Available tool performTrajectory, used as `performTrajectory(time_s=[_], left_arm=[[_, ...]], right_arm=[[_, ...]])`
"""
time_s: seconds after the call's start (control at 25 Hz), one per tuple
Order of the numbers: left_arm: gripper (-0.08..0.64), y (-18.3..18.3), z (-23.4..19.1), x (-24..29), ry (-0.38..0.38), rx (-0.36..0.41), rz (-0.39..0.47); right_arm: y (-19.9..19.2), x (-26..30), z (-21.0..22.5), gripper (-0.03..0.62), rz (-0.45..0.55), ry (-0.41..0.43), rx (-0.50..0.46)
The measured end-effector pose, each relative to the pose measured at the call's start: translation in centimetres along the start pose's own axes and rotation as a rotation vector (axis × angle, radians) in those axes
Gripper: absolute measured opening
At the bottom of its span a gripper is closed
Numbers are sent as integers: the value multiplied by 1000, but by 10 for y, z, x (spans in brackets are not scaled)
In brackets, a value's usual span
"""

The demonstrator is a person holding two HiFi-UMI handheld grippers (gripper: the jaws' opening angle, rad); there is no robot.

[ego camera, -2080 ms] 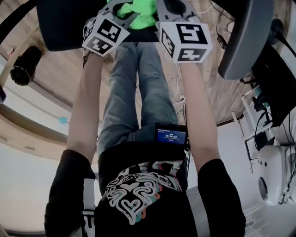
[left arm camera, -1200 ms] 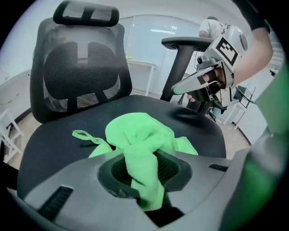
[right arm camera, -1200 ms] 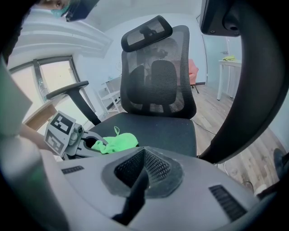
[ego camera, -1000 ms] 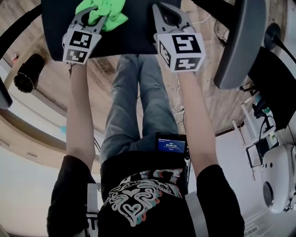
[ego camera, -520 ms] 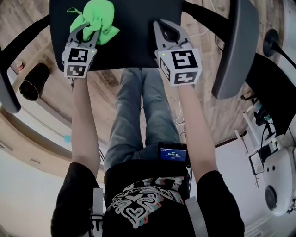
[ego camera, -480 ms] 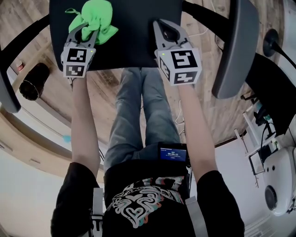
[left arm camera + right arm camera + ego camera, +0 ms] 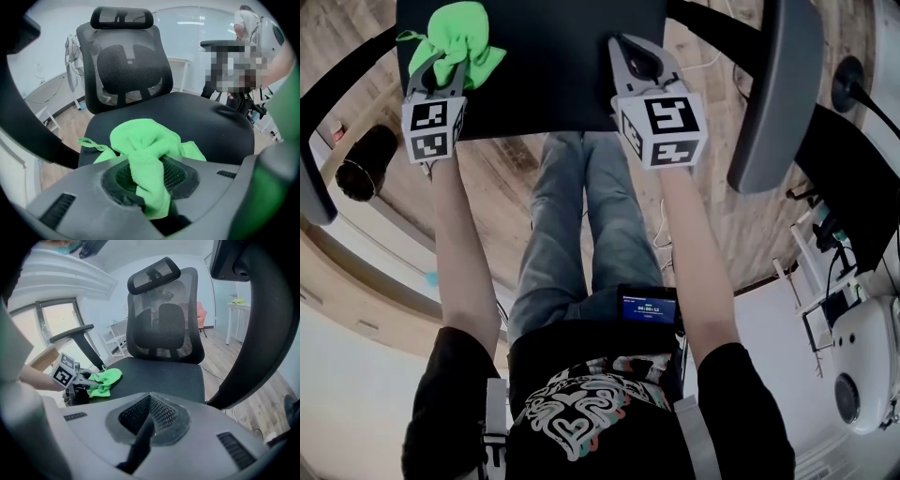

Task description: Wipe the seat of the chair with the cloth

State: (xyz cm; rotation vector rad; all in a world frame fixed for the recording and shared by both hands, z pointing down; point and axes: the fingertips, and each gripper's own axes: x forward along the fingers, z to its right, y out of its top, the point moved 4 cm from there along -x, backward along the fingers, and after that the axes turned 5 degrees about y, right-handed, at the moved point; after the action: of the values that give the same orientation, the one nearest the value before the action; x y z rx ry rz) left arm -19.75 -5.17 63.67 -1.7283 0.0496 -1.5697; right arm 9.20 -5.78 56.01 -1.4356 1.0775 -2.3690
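The black chair seat (image 7: 553,66) fills the top of the head view. A bright green cloth (image 7: 450,42) lies bunched on the seat's near left corner, and my left gripper (image 7: 442,67) is shut on it. In the left gripper view the cloth (image 7: 145,150) is pinched between the pads and spreads onto the seat (image 7: 201,122) ahead. My right gripper (image 7: 625,45) rests at the seat's near edge to the right, shut, with nothing in it. The right gripper view shows its closed jaws over the seat (image 7: 164,376), with the cloth (image 7: 105,380) off to the left.
The mesh backrest (image 7: 126,70) and headrest (image 7: 122,16) rise behind the seat. Armrests flank it: one right (image 7: 773,94), one left (image 7: 323,141). The person's legs (image 7: 572,225) stand before the chair on a wood floor. A white desk with equipment (image 7: 853,375) sits right.
My left gripper has slid leftward along the seat's near edge, dragging the green cloth to the left corner. The right gripper has hardly moved.
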Motion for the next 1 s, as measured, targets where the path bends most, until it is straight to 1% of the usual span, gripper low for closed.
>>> performTrajectory(time_s=[0.16, 0.28, 0.48, 0.64, 1.0], left_arm=[[94, -4, -11, -5, 30, -5, -6], [94, -5, -11, -6, 35, 1, 6], [94, -4, -11, -5, 35, -5, -2], [94, -4, -8, -4, 49, 12, -12], [94, -5, -3, -6, 68, 36, 8]], right_arm=[[-2, -1, 2, 0, 0, -2, 3], [-5, -2, 1, 0, -1, -7, 10], [-8, -4, 1, 0, -1, -15, 22], [-9, -4, 1, 0, -4, -12, 22], [-7, 2, -9, 0, -2, -2, 23]])
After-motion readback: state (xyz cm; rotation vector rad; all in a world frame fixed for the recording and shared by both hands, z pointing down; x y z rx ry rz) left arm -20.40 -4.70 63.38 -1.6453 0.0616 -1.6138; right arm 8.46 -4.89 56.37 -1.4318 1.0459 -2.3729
